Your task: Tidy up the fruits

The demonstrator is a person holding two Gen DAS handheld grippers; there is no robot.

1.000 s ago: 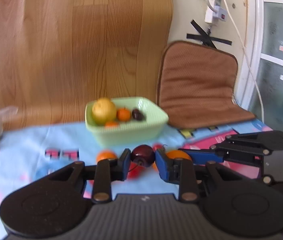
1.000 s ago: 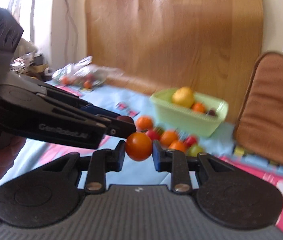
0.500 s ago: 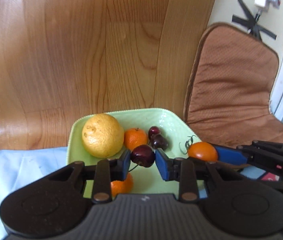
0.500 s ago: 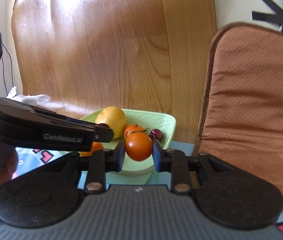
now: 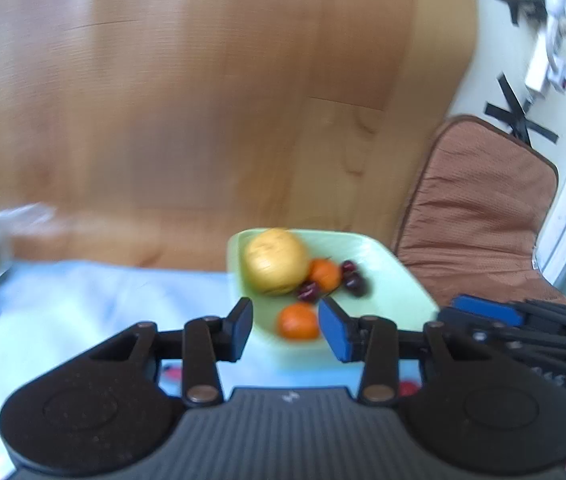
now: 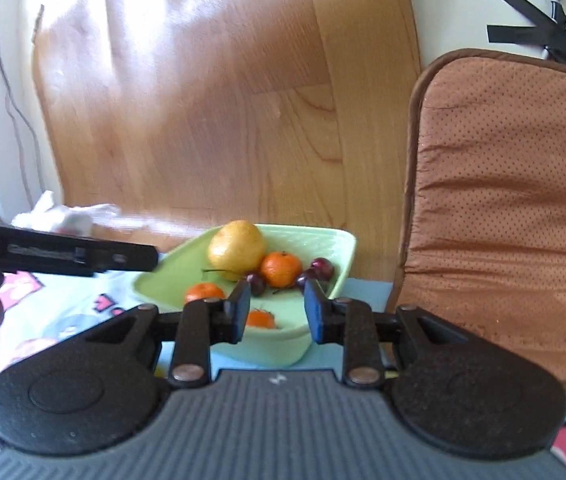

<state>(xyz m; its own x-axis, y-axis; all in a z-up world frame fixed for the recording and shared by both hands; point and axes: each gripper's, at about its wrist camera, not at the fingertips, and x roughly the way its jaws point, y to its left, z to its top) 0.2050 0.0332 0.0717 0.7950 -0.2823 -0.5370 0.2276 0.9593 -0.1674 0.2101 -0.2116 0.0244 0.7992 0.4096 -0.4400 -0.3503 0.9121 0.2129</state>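
The only writing I can find is the raised lettering along the side of my left gripper (image 6: 155,258), seen from the right wrist camera, and it is too blurred to read; the printed shapes on the tablecloth (image 5: 95,300) are no clearer. My left gripper (image 5: 285,332) has its jaws spread wide with nothing between them, its blue pads (image 5: 333,334) apart over the near edge of the green bowl (image 5: 399,280). My right gripper (image 6: 277,310) is likewise wide open and holds nothing, hovering at the near rim of the same bowl (image 6: 339,248). The fruit lies inside the bowl: a big yellow fruit (image 6: 237,250) at the back, an orange (image 6: 281,268) just beside it on its right, dark cherries (image 6: 321,268) close around that orange, another orange (image 6: 203,292) nearer the front left, and a third orange (image 6: 260,319) near the front wall (partly hidden by my left finger). Behind the bowl stands a wooden board (image 6: 211,100), and to the right a brown cushion (image 6: 511,208) leans against the wall.
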